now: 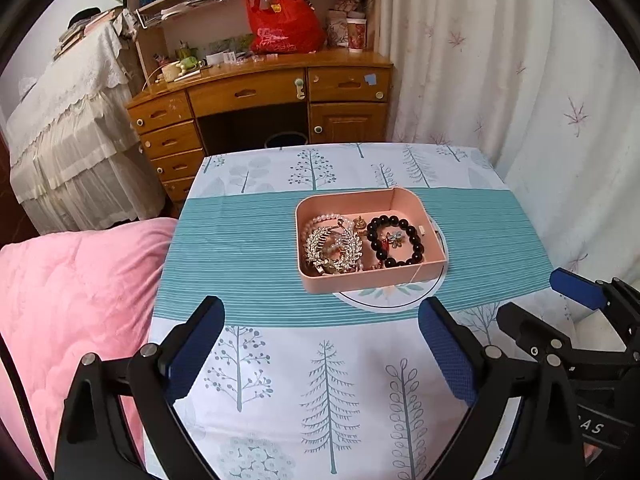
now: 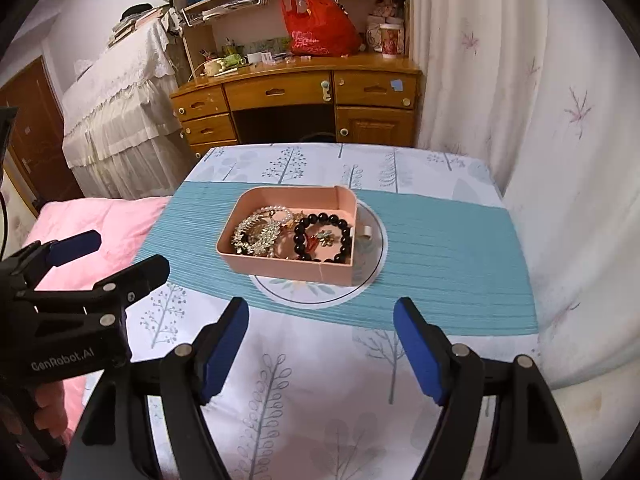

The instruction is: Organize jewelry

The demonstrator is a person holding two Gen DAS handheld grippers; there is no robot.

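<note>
Tablecloth: one pink tray, two bracelets.

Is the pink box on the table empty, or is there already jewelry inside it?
Not empty. The pink box holds a black bead bracelet, a pearl strand and a sparkly leaf-shaped piece. It has no lid on.

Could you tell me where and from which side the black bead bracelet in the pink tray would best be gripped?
Probably from above, at the near arc of the black bead bracelet. It lies flat in the right half of the pink tray, whose walls block a sideways approach. One finger would go inside the loop, beside the small flower charm, and one outside. The right gripper is open and empty, nearer that half.
</note>
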